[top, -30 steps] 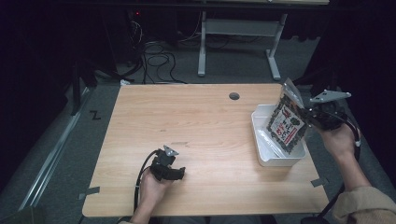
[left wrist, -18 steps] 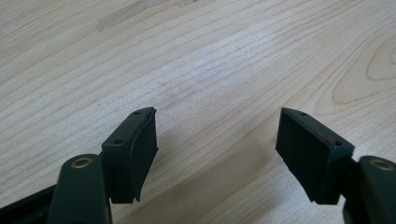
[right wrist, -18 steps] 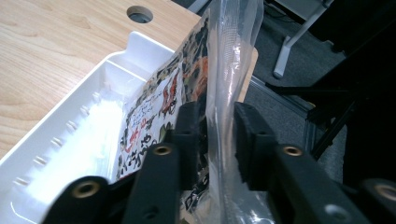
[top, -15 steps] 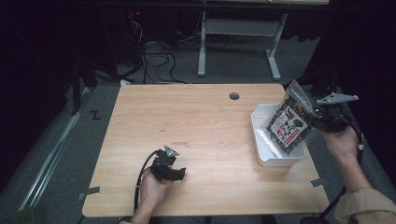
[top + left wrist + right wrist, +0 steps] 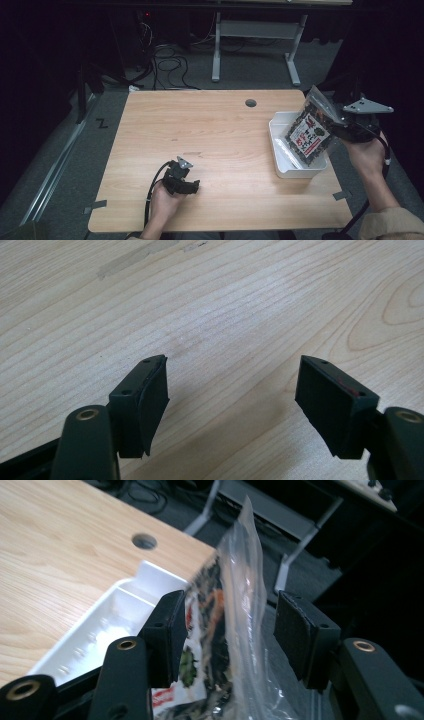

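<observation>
A clear bag of dark dried snack with a red and white label point(image 5: 309, 134) stands tilted in the white tray point(image 5: 278, 150) at the table's right edge. My right gripper point(image 5: 334, 118) is at the bag's upper right corner. In the right gripper view the bag's crinkled top point(image 5: 241, 575) rises between the jaws, which have just been opening. It leans by the left pad point(image 5: 170, 625) and stands apart from the right one, so my right gripper point(image 5: 227, 602) is open. My left gripper point(image 5: 181, 170) rests on the table near the front, open point(image 5: 232, 365) over bare wood.
The wooden table point(image 5: 210, 135) has a round cable hole point(image 5: 250, 103) at the back right. The tray's inner wall point(image 5: 117, 612) shows ribs. Behind the table are a white desk frame point(image 5: 255, 35) and cables on the floor point(image 5: 165, 55).
The right jaws have spread away from the bag, which now leans in the tray. The right hand has drawn back slightly to the right. The left hand has not moved.
</observation>
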Tool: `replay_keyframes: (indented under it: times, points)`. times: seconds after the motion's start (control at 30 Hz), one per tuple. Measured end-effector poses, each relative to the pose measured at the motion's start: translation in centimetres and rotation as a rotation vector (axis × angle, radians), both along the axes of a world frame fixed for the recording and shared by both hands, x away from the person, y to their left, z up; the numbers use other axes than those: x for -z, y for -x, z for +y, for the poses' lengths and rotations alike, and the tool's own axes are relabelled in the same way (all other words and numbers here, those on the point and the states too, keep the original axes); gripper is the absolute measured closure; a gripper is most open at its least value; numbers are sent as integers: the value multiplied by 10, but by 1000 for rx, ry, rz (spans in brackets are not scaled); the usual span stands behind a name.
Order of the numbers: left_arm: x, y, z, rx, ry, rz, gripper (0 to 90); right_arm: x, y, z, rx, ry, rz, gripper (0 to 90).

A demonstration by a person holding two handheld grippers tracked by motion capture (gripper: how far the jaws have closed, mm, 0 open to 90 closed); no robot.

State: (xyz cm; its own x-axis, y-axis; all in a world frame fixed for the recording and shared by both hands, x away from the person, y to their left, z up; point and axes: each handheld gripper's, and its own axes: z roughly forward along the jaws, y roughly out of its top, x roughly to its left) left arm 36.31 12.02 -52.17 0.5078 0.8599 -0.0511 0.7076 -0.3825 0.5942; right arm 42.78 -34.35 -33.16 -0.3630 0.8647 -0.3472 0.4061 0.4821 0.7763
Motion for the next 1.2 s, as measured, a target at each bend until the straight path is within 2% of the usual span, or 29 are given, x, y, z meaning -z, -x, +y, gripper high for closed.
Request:
replay_keyframes:
  times: [0.13,0.17,0.2,0.57,0.9,1.2]
  points:
    - [-1,1,0,-1,3,-9,297,0,6,6,-42,-38,12,478]
    - [-1,2,0,-1,5,-10,298,1,9,11,-67,-59,35,478]
    - [-1,2,0,-1,5,-10,298,1,9,11,-67,-59,35,478]
    - [-3,3,0,5,8,-18,298,10,26,37,-212,-163,99,474]
    - [-4,4,-1,11,6,-21,298,18,42,54,-317,-189,129,469]
    - [-4,4,-1,13,7,-26,299,25,54,63,-366,-243,162,464]
